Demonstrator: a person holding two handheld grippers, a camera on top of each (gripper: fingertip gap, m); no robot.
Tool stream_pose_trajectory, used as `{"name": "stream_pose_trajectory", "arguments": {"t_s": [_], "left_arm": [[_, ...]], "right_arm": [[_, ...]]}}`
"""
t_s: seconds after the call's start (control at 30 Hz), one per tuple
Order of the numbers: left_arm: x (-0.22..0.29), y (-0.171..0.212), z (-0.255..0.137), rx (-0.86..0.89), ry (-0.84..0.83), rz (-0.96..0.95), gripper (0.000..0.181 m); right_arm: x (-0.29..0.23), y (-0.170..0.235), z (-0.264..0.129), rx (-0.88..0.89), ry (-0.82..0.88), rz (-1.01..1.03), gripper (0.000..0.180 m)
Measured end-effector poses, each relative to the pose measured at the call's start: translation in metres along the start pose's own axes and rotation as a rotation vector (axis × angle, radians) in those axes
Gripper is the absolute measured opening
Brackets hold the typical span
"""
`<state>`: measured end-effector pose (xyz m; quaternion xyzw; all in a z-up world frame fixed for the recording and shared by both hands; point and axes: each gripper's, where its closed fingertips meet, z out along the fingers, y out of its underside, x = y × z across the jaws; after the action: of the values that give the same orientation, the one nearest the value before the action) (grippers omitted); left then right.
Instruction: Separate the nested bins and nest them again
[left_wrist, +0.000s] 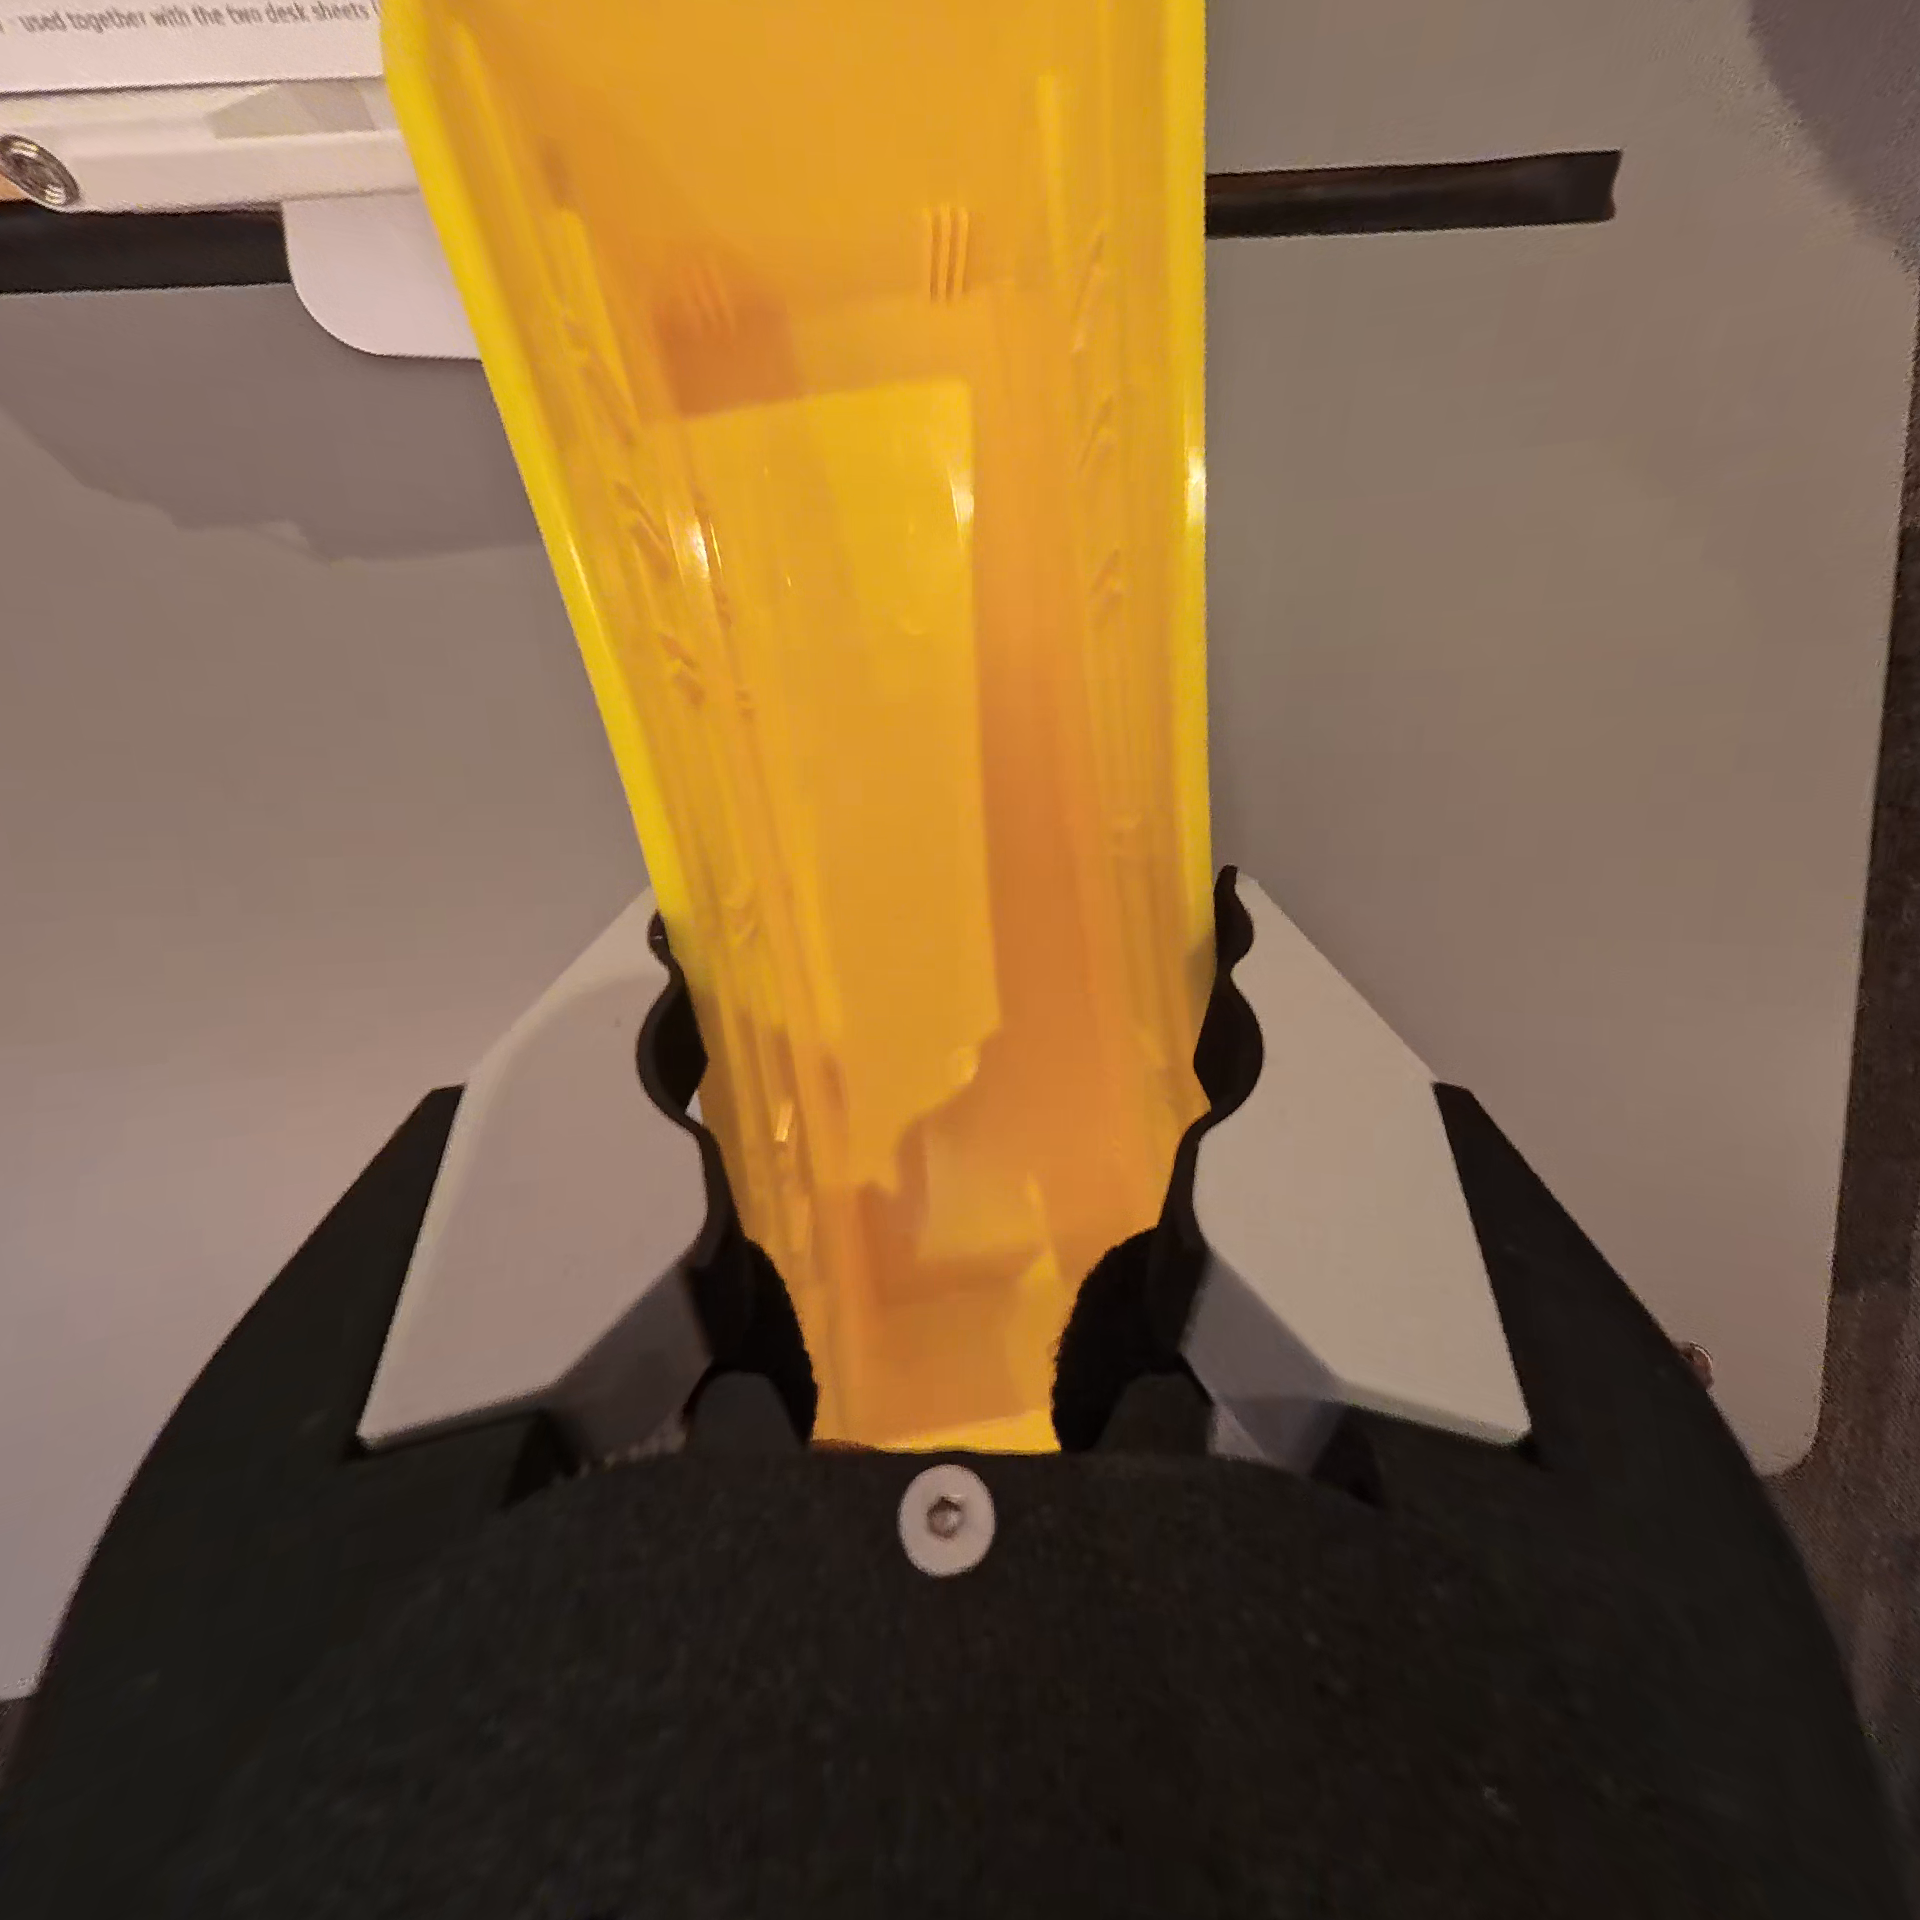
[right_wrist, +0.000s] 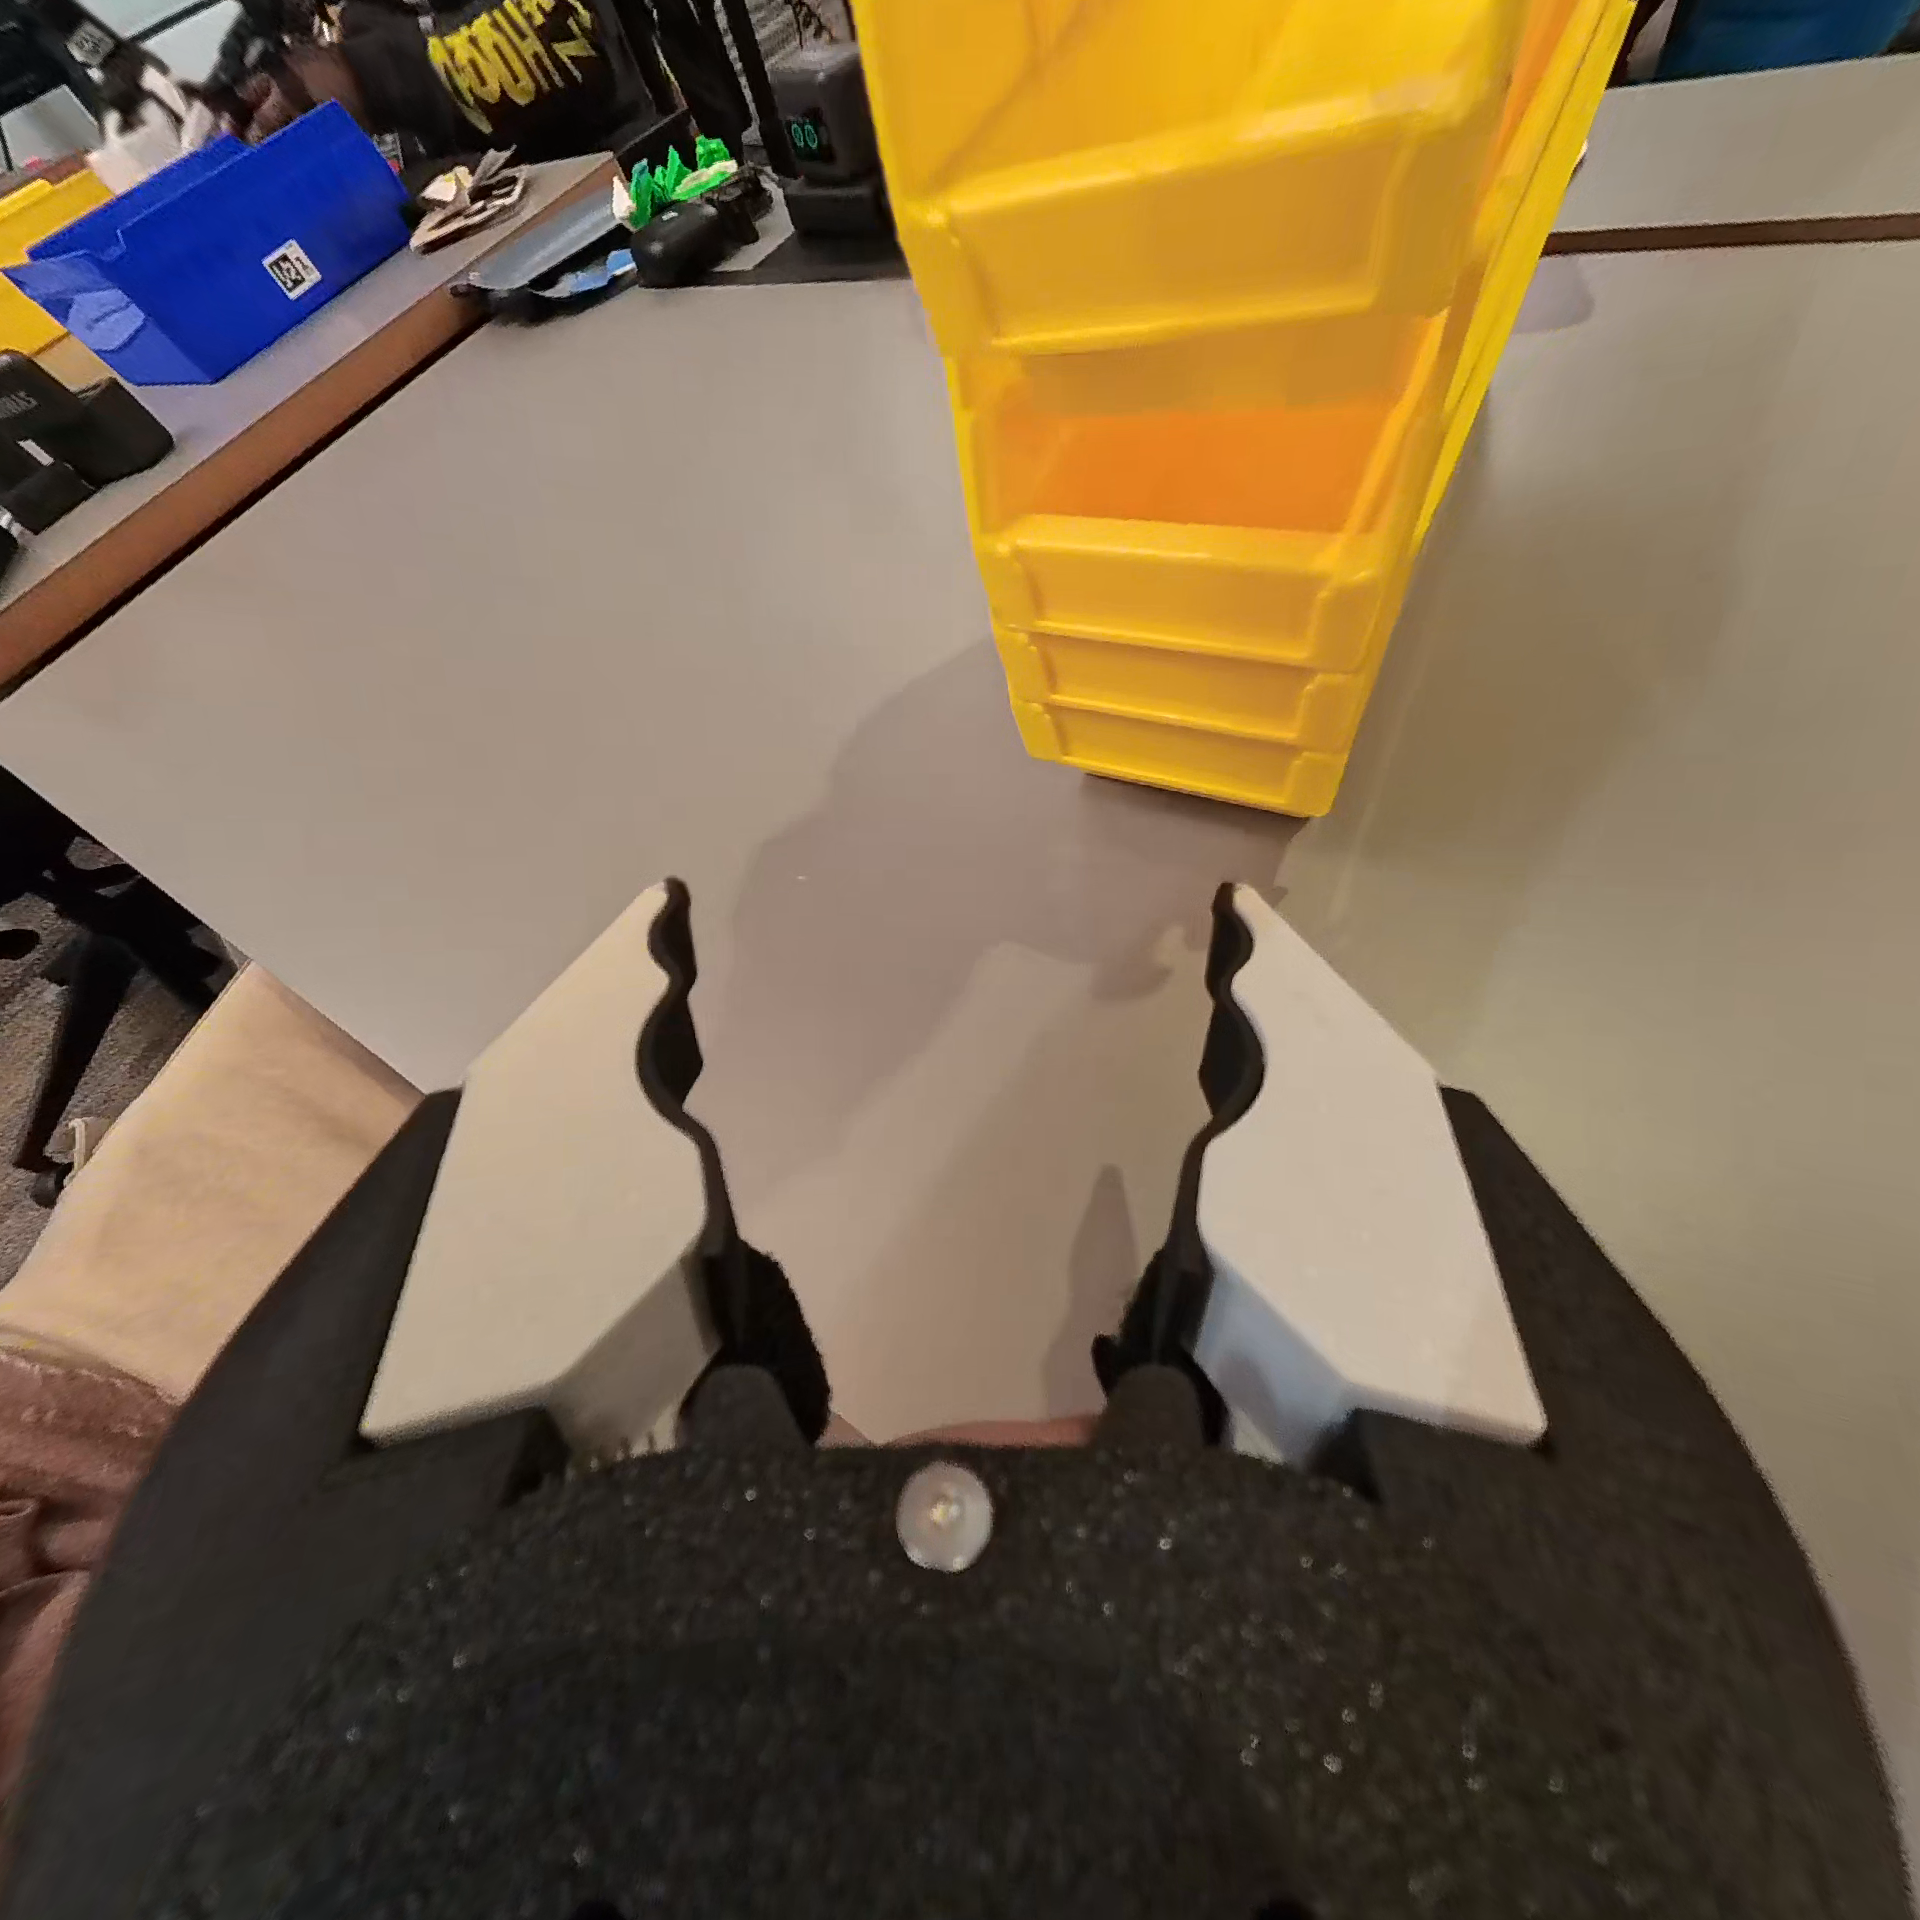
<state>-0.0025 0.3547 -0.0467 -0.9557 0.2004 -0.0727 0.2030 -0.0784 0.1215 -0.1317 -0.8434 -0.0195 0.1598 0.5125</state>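
In the right wrist view a stack of nested yellow bins (right_wrist: 1174, 665) stands on the grey table (right_wrist: 623, 623). The top yellow bin (right_wrist: 1195, 229) is raised and tilted above the lower ones. My right gripper (right_wrist: 953, 891) is open and empty, just above the table, a short way in front of the stack. In the left wrist view my left gripper (left_wrist: 943, 904) is shut on a yellow bin (left_wrist: 883, 520), which fills the gap between the fingers and runs up out of the frame. The grey table (left_wrist: 260, 727) lies below it.
A blue bin (right_wrist: 229, 249) and dark clutter sit on a neighbouring table at the far left. A dark seam (left_wrist: 1403, 192) between table tops crosses behind the held bin. A white bracket (left_wrist: 353, 239) sits at the far left edge.
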Motion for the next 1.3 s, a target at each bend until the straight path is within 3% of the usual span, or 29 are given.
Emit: {"name": "stream_pose_trajectory", "arguments": {"t_s": [0.53, 0.67, 0.9, 1.0, 1.1, 1.27, 1.3], "left_arm": [[0.003, 0.017, 0.043, 0.014, 0.004, 0.020, 0.102], [0.001, 0.019, 0.042, -0.003, 0.003, 0.039, 0.112], [0.028, 0.031, 0.007, -0.029, 0.342, 0.013, 0.121], [0.014, 0.051, -0.002, -0.011, 0.448, 0.052, 0.114], [0.001, 0.046, -0.003, 0.028, 0.559, 0.020, 0.086], [0.001, 0.026, 0.001, -0.092, 0.636, -0.011, 0.083], [0.003, 0.024, -0.001, -0.130, 0.660, -0.042, 0.090]], "right_arm": [[-0.006, 0.008, 0.003, -0.036, -0.016, -0.011, 0.098], [-0.008, 0.010, 0.004, -0.044, -0.016, -0.017, 0.098], [-0.006, 0.012, 0.005, -0.054, -0.008, -0.019, 0.098], [-0.004, 0.014, 0.005, -0.060, -0.002, -0.019, 0.098], [-0.007, 0.014, 0.007, -0.061, -0.007, -0.003, 0.098], [-0.011, 0.020, 0.015, -0.093, -0.002, -0.022, 0.098], [-0.011, 0.022, 0.015, -0.101, 0.001, -0.029, 0.098]]}}
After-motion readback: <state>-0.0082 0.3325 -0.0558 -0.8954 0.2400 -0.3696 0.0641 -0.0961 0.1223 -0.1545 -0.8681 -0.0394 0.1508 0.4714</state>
